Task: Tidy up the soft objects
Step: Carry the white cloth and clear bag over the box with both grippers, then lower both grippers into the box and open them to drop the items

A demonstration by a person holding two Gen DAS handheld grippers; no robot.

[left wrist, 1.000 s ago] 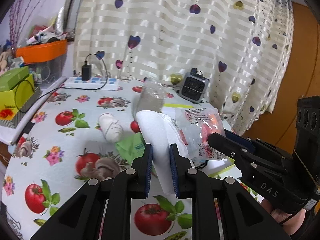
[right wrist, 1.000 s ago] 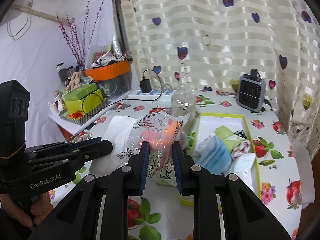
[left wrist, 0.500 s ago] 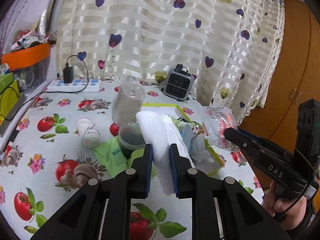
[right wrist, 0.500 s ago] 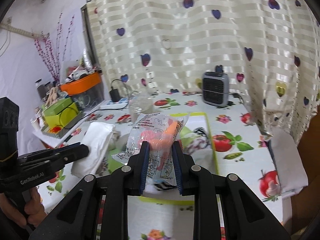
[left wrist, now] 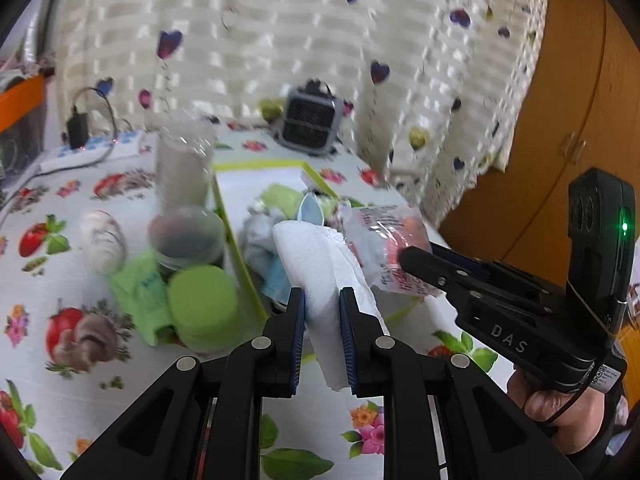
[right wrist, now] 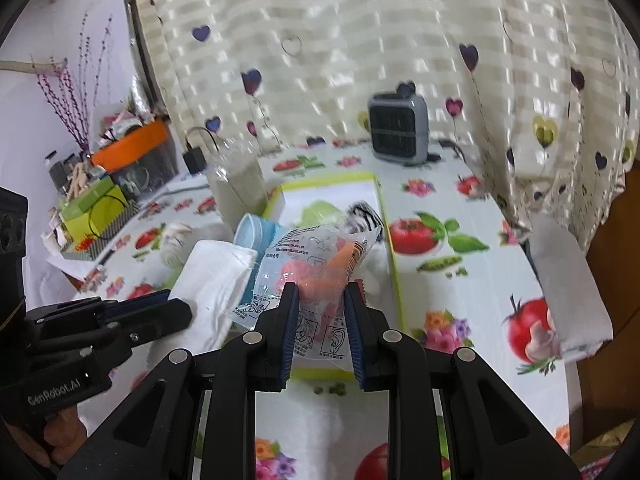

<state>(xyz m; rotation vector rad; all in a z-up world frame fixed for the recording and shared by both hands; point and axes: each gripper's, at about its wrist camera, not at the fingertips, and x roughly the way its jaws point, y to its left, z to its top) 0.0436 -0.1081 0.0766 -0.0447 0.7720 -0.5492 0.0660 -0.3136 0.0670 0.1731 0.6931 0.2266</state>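
My left gripper [left wrist: 322, 300] is shut on a folded white cloth [left wrist: 320, 264], held up above the near end of a lime-rimmed white box [left wrist: 256, 174]. My right gripper [right wrist: 322, 295] is shut on a clear plastic packet of orange earplugs [right wrist: 316, 264], also over the box's [right wrist: 332, 180] near end. The cloth [right wrist: 212, 280] and the left gripper's fingers [right wrist: 160, 318] show at the left in the right wrist view. The packet [left wrist: 380, 240] and the right gripper's fingers [left wrist: 432, 266] show at the right in the left wrist view. Rolled soft items, among them a light blue one [right wrist: 256, 232], lie in the box.
Left of the box stand a clear bottle [left wrist: 182, 172], a dark lidded jar [left wrist: 186, 240], a green round lid [left wrist: 202, 300] and a white bundle [left wrist: 102, 240]. A small grey heater [right wrist: 398, 130] sits at the back. A power strip [left wrist: 92, 150] lies far left. The table's right edge drops off beside a wooden door [left wrist: 560, 120].
Both grippers have swung to the right and come down toward the box with their loads. The box now lies directly ahead in both views. Neither grip has changed.
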